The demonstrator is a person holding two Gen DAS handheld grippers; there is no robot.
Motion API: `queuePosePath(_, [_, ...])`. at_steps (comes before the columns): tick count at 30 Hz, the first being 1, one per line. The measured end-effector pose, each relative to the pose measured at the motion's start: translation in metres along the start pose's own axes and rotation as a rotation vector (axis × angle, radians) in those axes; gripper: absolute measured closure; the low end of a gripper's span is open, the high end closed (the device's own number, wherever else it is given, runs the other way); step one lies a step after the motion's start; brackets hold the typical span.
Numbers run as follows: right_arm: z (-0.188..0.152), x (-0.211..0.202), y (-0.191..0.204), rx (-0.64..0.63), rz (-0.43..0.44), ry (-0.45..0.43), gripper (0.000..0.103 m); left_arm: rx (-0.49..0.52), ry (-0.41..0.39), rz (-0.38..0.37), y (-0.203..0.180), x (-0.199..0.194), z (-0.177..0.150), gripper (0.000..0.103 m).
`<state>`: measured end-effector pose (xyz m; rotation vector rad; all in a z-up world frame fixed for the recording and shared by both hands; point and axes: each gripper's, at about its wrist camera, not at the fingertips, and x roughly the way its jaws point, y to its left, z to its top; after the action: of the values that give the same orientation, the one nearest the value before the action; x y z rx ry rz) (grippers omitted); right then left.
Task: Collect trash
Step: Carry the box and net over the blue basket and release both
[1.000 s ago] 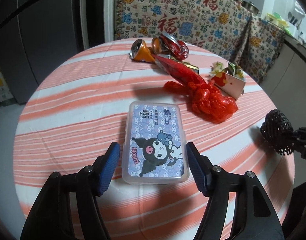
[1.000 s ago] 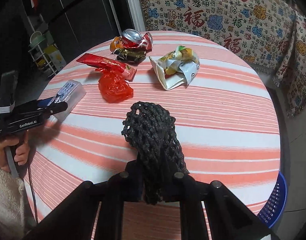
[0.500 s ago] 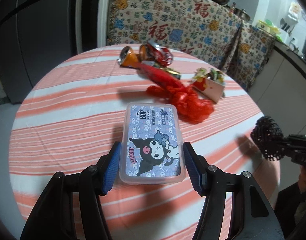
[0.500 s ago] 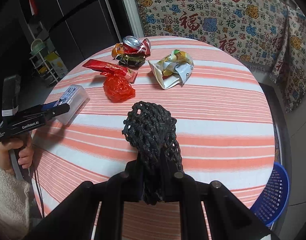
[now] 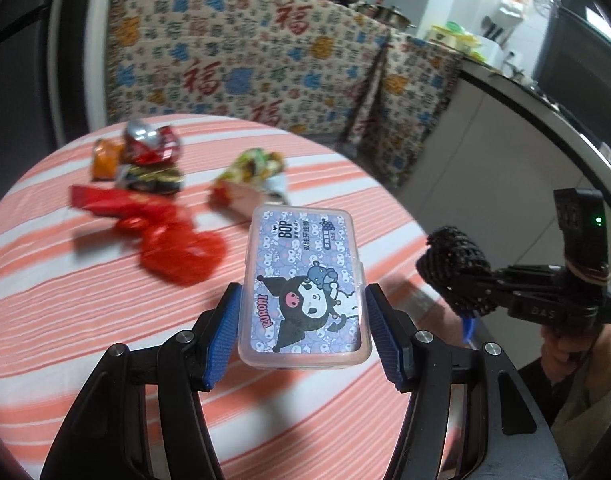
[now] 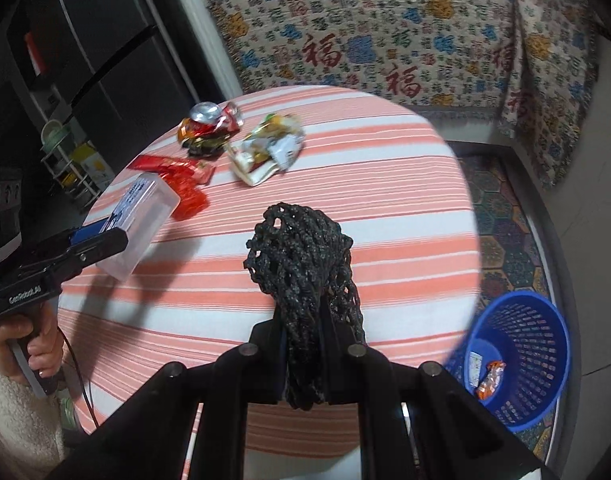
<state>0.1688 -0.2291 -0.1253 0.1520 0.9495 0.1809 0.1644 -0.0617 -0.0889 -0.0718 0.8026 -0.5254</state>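
My left gripper (image 5: 303,332) is shut on a clear plastic box with a cartoon label (image 5: 305,284) and holds it lifted above the striped table (image 5: 65,300); the box also shows in the right wrist view (image 6: 139,224). My right gripper (image 6: 305,344) is shut on a black net bundle (image 6: 301,256), held over the table's near edge; the bundle also shows in the left wrist view (image 5: 455,268). On the table lie a red plastic bag (image 5: 177,248), a red wrapper (image 5: 109,202), crushed cans (image 5: 149,146) and a crumpled snack bag (image 5: 251,184).
A blue mesh waste basket (image 6: 517,360) stands on the floor at the table's right side, with a few wrappers inside. A patterned cloth (image 6: 405,32) covers furniture behind the table. A dark fridge (image 6: 85,40) and a small shelf stand at the left.
My left gripper closed on the plastic box and lifted it off the table, swinging right. My right gripper rose with the net bundle, bringing the blue basket into view.
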Motion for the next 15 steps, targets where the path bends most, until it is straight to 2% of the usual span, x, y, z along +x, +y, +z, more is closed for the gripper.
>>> queuePosePath(6, [-0.009, -0.029, -0.056, 0.108, -0.067, -0.049, 0.091, 0.081, 0.024, -0.112, -0.069, 0.032, 0.019, 0.041])
queuePosePath(15, [-0.025, -0.063, -0.158, 0.311, -0.216, -0.099, 0.091, 0.188, 0.095, -0.253, -0.173, 0.098, 0.035, 0.041])
